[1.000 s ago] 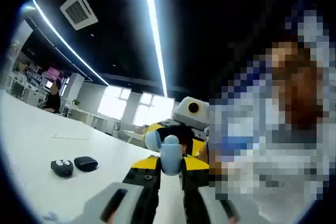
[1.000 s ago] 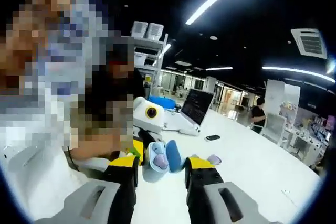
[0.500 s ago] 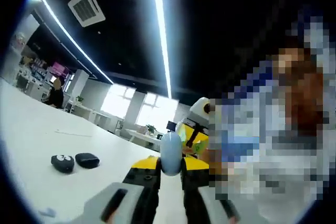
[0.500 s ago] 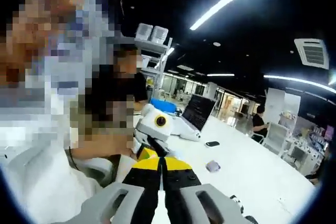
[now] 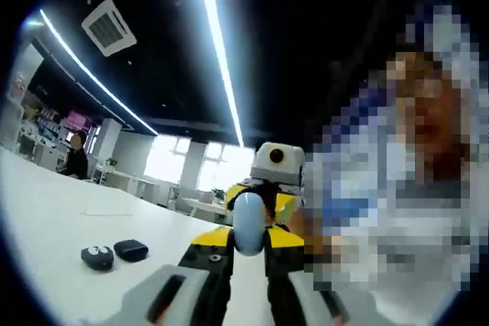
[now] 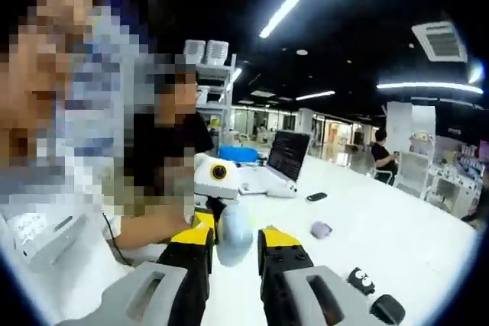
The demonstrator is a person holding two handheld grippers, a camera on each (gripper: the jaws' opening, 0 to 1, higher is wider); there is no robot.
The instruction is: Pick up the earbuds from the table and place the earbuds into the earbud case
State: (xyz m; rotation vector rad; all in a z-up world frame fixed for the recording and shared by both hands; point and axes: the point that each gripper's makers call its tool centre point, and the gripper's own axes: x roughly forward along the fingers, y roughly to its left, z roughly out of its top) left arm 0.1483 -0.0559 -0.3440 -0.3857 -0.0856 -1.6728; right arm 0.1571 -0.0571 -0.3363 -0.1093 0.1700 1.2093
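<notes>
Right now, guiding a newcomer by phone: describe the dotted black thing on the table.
On the white table, to the side of the pale blue oval case in the left gripper, lie two small black rounded lumps. Yours is the dotted lump, with two white dots; the neighbouring lump is plain black.

Left of the claw's jaws, the wide white table (image 5: 53, 227) carries two small black rounded objects (image 5: 114, 253) side by side.

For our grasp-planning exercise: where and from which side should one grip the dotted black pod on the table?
Probably its two long sides, from above: the dotted pod lies low and flat on the table, oval, with a plain pod close beside.
</notes>
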